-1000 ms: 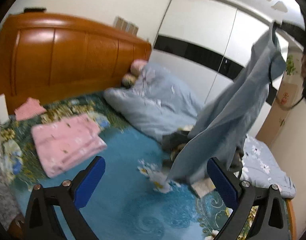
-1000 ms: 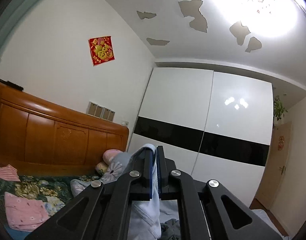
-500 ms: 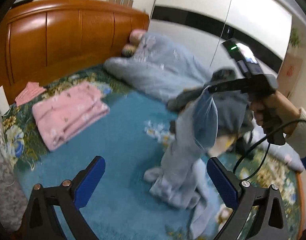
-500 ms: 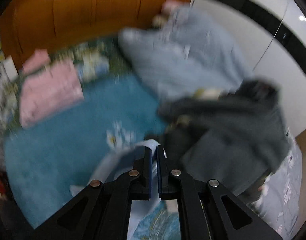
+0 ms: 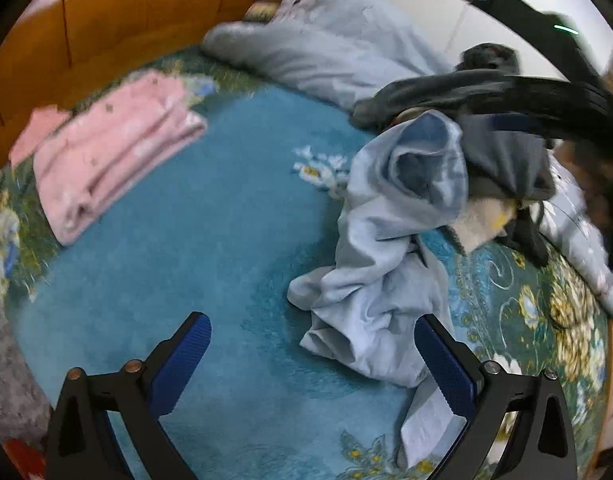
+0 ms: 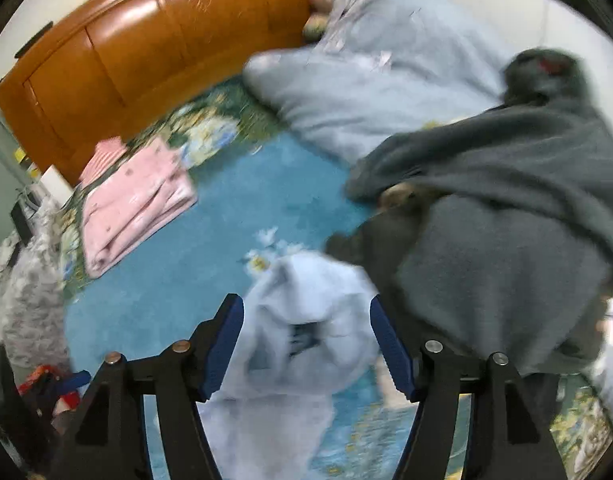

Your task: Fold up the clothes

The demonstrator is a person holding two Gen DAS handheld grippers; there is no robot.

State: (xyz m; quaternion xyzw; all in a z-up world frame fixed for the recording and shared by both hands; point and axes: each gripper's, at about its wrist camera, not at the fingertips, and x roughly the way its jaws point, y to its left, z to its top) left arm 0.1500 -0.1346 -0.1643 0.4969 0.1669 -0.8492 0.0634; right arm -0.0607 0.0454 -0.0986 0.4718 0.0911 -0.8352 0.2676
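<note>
Covering nearly the whole of both views, a teal bedspread [image 5: 210,240] with a floral border stretches from the glossy orange-brown wooden headboard [image 5: 118,20] at the far edge down to the grippers in the foreground. Against the headboard on the far right side lies a rumpled pale grey-blue quilt [image 5: 338,52], with a pinkish pillow edge showing behind it. Just in front of the quilt sits a heap of dark grey clothes [image 6: 506,208], thick and fleecy, spilling toward the right edge of the bed; a cream-coloured piece shows beneath it in the left wrist view.

The task's own thing, a light blue garment [image 5: 386,264], lies crumpled on the bedspread just beside and partly against that dark heap, one end bunched up in a hooded fold and the rest trailing toward the camera in loose wrinkles. Well apart from it, on the left side near the headboard, rests a folded pink garment [image 5: 110,148], with a smaller pink-striped piece behind it.

The left gripper [image 5: 312,360] hangs above the bedspread with its blue-padded jaws spread wide, gripping nothing; the lower end of the light blue garment lies next to its right finger. The right gripper [image 6: 306,344] also has its jaws parted, and the bunched upper fold of the light blue garment sits loose between them, blurred in that view, so whether the pads touch the cloth cannot be told.
</note>
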